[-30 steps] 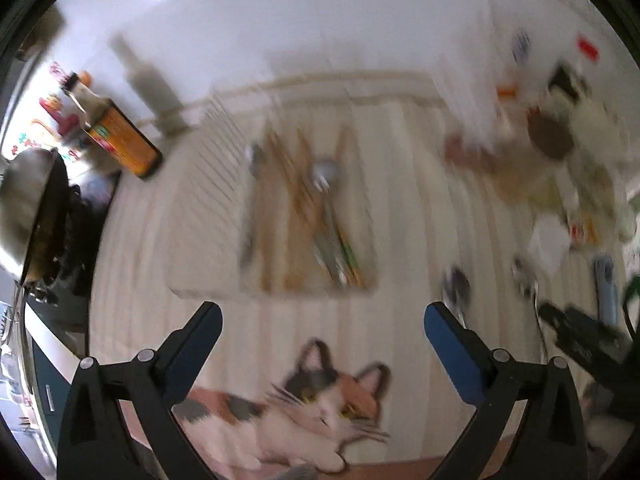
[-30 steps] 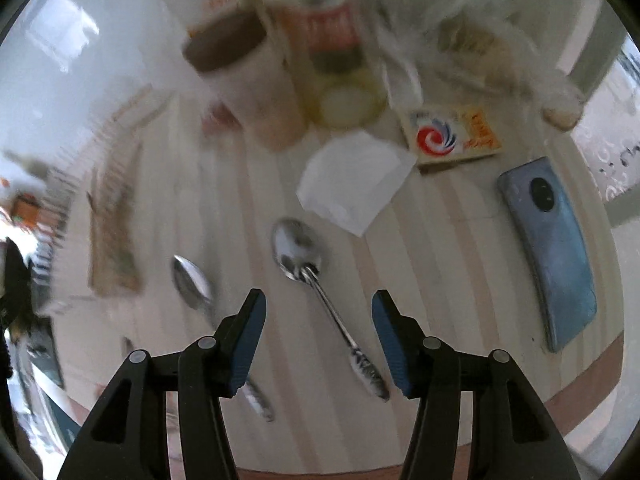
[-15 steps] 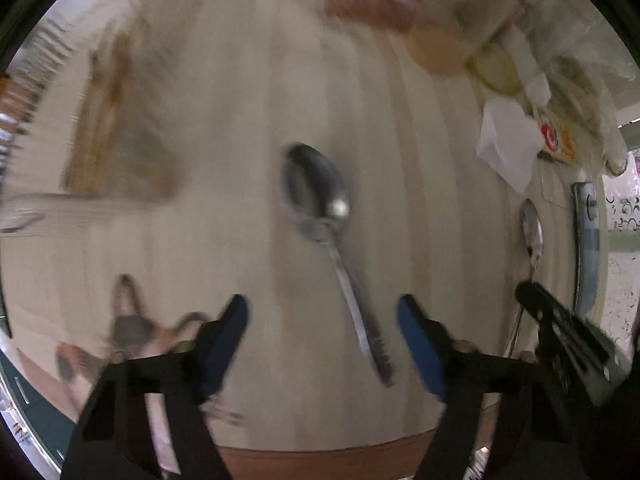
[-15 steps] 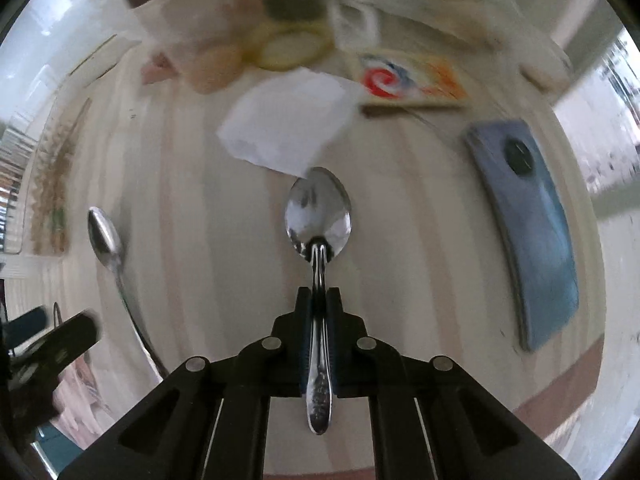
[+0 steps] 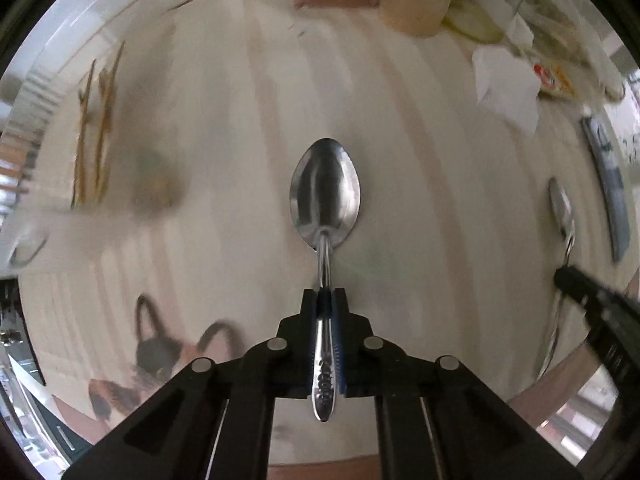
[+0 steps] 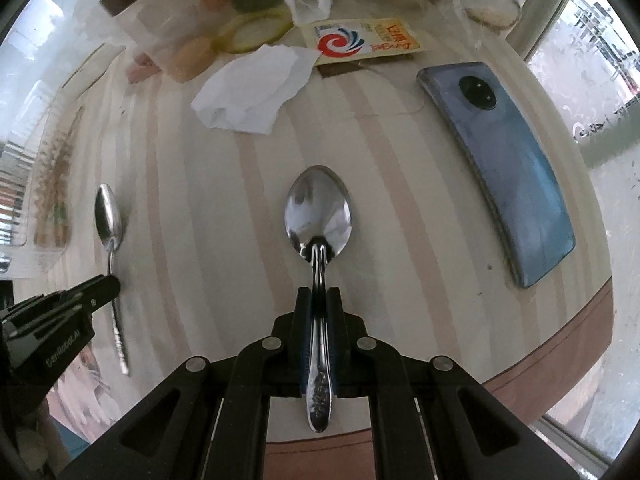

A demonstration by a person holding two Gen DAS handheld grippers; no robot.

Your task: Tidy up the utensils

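Within the last second both grippers have gone from spread and empty to clamped on a spoon apiece — the right closed first, half a second back, and the left has only now followed. For the task this is judged to mean that the pickup stage is finished on both sides and that carrying to the tray comes next. The left gripper (image 5: 325, 294) is seen fully closed, its blue pads pressed against the neck of the left spoon (image 5: 325, 200), whose bowl points forward over the striped tablecloth (image 5: 240, 120) while the patterned handle end projects back past the jaws. The right gripper (image 6: 319, 292) is likewise clenched on the right spoon (image 6: 318, 210), gripped just behind the bowl. Whether either spoon has been lifted off the cloth cannot be told from these views. The utensil tray (image 5: 92, 128) with its chopsticks lies blurred to the far left — well apart from both spoons. A phone (image 6: 500, 168), a crumpled tissue (image 6: 256, 92) and a jar (image 5: 416, 8) sit near the far edge, none of them touched.
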